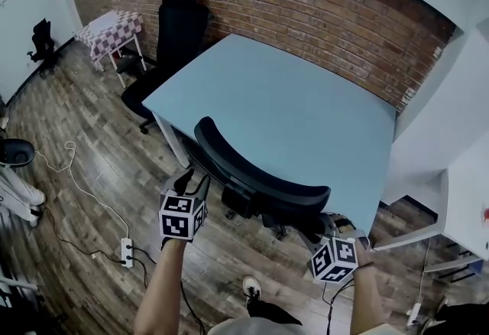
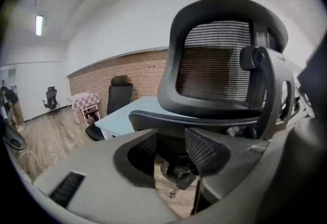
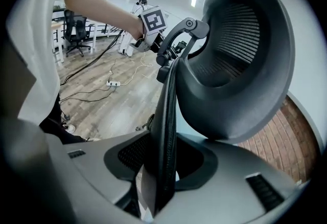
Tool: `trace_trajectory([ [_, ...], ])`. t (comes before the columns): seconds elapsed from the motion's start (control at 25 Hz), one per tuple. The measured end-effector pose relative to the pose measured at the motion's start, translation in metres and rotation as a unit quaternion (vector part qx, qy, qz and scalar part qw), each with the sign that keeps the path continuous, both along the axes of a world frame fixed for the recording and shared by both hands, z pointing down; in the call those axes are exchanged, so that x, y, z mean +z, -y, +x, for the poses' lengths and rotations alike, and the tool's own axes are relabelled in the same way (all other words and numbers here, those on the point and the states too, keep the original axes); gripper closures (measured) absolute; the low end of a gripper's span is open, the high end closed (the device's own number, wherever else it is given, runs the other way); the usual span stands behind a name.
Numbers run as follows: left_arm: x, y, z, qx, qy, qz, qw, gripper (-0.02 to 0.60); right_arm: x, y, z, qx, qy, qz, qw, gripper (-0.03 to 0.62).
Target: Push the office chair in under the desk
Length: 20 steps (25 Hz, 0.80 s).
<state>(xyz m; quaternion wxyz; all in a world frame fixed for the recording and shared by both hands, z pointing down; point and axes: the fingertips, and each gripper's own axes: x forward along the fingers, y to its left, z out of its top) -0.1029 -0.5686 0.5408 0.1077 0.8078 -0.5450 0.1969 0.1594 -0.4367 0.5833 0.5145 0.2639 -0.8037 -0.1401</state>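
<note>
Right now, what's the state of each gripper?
Left gripper: open, fingers apart, holding nothing.
Right gripper: closed on the office chair's back edge.

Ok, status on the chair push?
Left gripper open, empty, behind the office chair. Right gripper clamped on its backrest edge. Chair at near edge of desk; under-desk space hidden.
</note>
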Motion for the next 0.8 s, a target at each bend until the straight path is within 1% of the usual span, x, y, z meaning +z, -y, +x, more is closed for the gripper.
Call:
trace_trajectory([
  [0.16,-0.006,-0.014,-0.002,-0.004,-0.003,0.007,1.0,0.38,-0.004,-0.001,0.008,0.017,-0.019,0.028,0.999,0.424],
  [0.4,-0.015,-0.045,-0.005,0.004,0.003,0.02,0.9998,0.38,-0.021,-0.015,0.024,0.06,-0.011,0.05,0.997,0.413],
  [0.6,-0.031,-0.074,0.005,0.025,0.012,0.039,0.9989,0.38,-0.048,-0.035,0.037,0.098,0.035,0.057,0.993,0.419],
  [0.8,-0.056,-0.11,0.007,0.044,0.012,0.067,0.9967,0.38,-0.079,-0.06,0.031,0.118,0.084,0.081,0.986,0.424],
])
